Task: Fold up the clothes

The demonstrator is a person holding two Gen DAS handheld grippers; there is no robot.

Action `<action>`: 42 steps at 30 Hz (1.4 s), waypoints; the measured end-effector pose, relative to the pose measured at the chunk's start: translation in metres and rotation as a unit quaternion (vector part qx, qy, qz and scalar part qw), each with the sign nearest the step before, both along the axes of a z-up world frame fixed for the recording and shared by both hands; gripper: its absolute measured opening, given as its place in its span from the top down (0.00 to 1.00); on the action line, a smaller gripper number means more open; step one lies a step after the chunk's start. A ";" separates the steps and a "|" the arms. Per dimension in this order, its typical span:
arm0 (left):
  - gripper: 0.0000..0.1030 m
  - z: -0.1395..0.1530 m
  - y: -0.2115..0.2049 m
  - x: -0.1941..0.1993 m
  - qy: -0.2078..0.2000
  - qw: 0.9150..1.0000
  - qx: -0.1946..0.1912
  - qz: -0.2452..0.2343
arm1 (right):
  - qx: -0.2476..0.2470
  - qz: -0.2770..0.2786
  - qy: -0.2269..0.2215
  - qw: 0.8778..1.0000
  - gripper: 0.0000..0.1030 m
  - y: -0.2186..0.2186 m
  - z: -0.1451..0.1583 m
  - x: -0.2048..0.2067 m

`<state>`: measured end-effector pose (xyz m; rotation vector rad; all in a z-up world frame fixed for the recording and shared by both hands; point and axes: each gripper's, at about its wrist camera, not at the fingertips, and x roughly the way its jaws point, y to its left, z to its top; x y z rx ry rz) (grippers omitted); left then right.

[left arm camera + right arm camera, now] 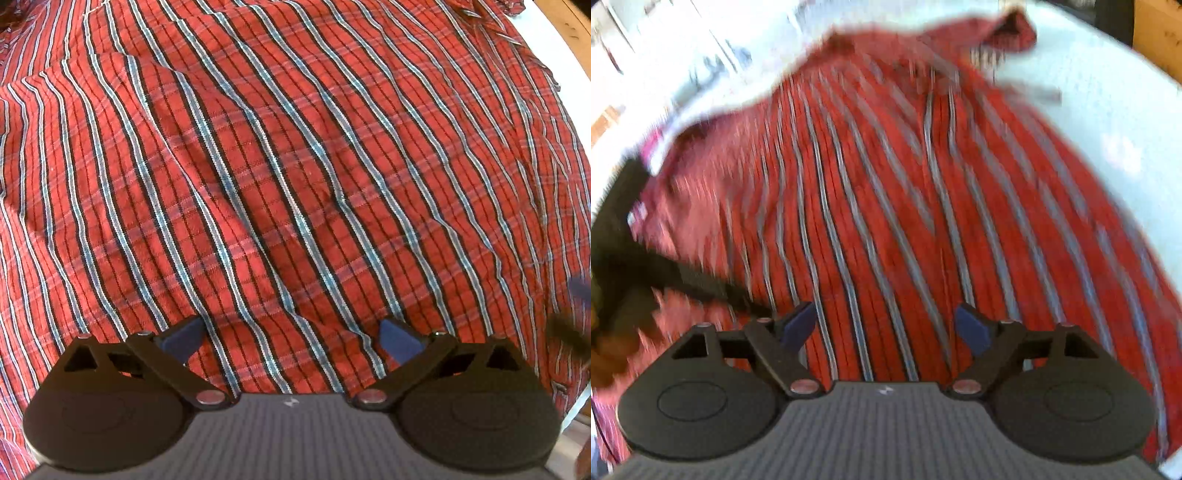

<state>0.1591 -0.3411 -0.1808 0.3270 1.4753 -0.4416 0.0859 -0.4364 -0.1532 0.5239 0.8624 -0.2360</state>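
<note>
The shirt (pixel 295 166) is being spread across the counter (pixel 1108 129), its collar (pixel 1012 27) lying at the far end; both claws are being held above it.

Both the left gripper (pixel 291 338) and right gripper (pixel 886 328) have black linkage arms, blue fingertip pads (pixel 397 339), silver pivot screws and ribbed grey bodies.

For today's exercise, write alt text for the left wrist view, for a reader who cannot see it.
A red plaid shirt with blue, white and black stripes fills nearly the whole view, lying wrinkled on a white surface. At the bottom, the left gripper hangs over the cloth with its blue-padded fingers spread apart and nothing between them.
</note>
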 end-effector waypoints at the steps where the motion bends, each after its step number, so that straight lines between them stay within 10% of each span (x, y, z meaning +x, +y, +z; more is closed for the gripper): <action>1: 0.00 0.000 0.002 -0.001 -0.001 1.000 0.000 0.000 | -0.010 -0.001 -0.020 1.000 0.19 -0.003 0.006 0.005; 9: 0.00 0.000 0.004 -0.031 -0.001 1.000 0.002 0.001 | 0.049 -0.037 0.020 0.998 0.17 -0.008 -0.030 -0.007; 19: 0.00 -0.001 -0.038 -0.012 0.002 1.000 0.014 0.006 | 0.003 -0.053 -0.043 0.998 0.16 -0.018 -0.003 -0.013; 24: 0.00 0.011 -0.046 -0.006 0.004 1.000 0.022 0.008 | 0.007 -0.044 0.021 0.999 0.16 -0.023 -0.032 -0.014; 32: 0.00 0.009 -0.070 0.003 0.007 0.999 0.032 0.014 | -0.001 -0.020 0.005 1.000 0.11 -0.016 -0.032 -0.030; 37: 0.17 0.060 -0.069 0.020 0.009 0.998 -0.061 0.033 | -0.017 0.027 -0.003 0.999 0.03 -0.010 -0.034 -0.031; 42: 0.07 0.118 -0.097 0.078 -0.115 0.974 -0.186 0.051 | -0.017 0.034 -0.022 0.999 0.03 -0.011 -0.035 -0.040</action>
